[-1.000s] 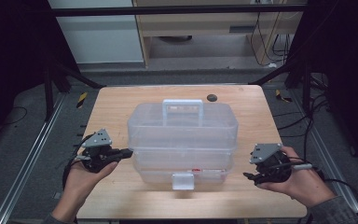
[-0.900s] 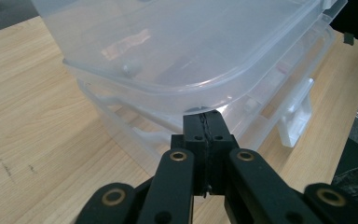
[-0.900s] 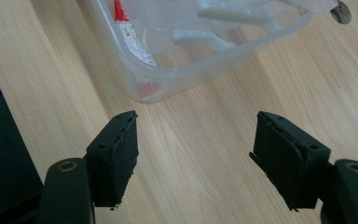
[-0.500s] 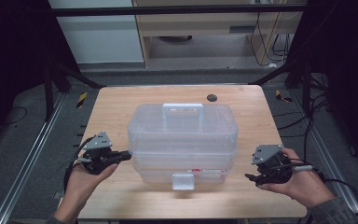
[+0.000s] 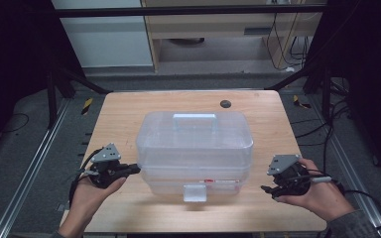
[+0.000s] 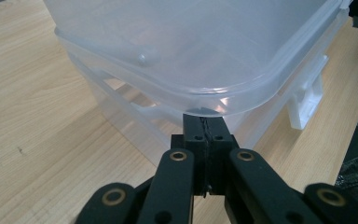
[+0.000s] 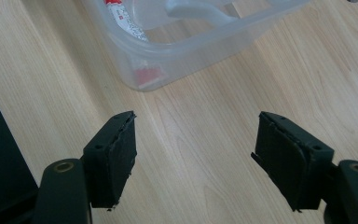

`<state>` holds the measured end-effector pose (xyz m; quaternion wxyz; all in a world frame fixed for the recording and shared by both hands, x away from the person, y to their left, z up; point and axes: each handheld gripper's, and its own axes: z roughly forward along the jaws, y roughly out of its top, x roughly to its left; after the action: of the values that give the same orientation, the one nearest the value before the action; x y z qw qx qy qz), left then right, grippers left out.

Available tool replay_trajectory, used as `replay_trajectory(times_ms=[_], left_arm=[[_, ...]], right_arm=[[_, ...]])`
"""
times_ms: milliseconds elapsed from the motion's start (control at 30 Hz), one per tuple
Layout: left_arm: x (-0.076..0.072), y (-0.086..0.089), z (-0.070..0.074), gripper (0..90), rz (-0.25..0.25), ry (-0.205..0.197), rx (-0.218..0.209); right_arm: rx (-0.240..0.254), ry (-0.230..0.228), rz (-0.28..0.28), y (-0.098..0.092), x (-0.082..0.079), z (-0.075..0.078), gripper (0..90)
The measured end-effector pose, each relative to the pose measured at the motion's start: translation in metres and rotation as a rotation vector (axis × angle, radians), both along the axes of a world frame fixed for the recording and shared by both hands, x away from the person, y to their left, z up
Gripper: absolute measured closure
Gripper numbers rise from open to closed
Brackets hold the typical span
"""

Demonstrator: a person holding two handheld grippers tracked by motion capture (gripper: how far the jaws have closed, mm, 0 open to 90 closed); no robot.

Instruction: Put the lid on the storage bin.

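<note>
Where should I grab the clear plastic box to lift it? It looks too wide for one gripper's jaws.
Probably by the flat handle on the lid, coming from straight above. It is a narrow raised bar, while the clear plastic box has broad, smooth sides.

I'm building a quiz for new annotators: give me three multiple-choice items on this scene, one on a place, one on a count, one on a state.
1. Where is the small dark round spot on the wooden table?
A. beyond the clear plastic lidded box
B. on the lid
C. by the left gripper

2. How many white front latches does the box show?
A. three
B. one
C. none

3. How are the right gripper's jaws?
A. shut on the handle
B. shut, empty
C. open, empty

Answers: 1 A, it lies past the box's far side; 2 B, a single tab hangs at the front middle; 3 C, bare wood shows between the pads.
</note>
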<state>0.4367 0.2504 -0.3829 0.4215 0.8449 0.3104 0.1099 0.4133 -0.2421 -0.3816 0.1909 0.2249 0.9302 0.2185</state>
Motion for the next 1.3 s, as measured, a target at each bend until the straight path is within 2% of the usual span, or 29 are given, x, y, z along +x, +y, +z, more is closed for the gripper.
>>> replay_trajectory(times_ms=[467, 967, 1067, 1100, 1133, 1167, 1233, 1267, 1300], left_arm=[[-0.002, -0.001, -0.011, 89.9, -0.005, 0.020, 0.024], [-0.002, -0.002, -0.015, 90.0, -0.018, 0.031, 0.057], [0.000, 0.002, -0.014, 89.7, 0.016, 0.023, 0.130], [0.000, 0.002, -0.014, 89.6, 0.016, 0.023, 0.130], [0.003, 0.007, -0.014, 89.5, 0.040, 0.008, 0.134], [0.007, 0.017, -0.012, 89.5, 0.075, 0.006, 0.108], [0.013, 0.024, -0.010, 89.0, 0.112, -0.018, 0.119], [0.013, 0.024, -0.010, 88.3, 0.112, -0.018, 0.119], [0.020, 0.030, -0.012, 87.1, 0.148, -0.032, 0.128]], right_arm=[[0.004, 0.001, -0.029, -0.004, 0.002, -0.006, 27.2], [0.013, 0.005, -0.066, -0.008, 0.009, -0.015, 26.8], [0.011, 0.000, -0.079, -0.009, 0.011, -0.017, 25.7], [0.011, 0.000, -0.079, -0.009, 0.011, -0.017, 25.7], [0.016, -0.008, -0.094, -0.010, 0.013, -0.018, 24.3], [0.020, -0.014, -0.104, -0.011, 0.014, -0.018, 24.1], [0.022, -0.024, -0.129, -0.012, 0.018, -0.020, 23.1], [0.022, -0.024, -0.129, -0.012, 0.018, -0.020, 23.1], [0.029, -0.027, -0.171, -0.014, 0.023, -0.025, 21.9]])
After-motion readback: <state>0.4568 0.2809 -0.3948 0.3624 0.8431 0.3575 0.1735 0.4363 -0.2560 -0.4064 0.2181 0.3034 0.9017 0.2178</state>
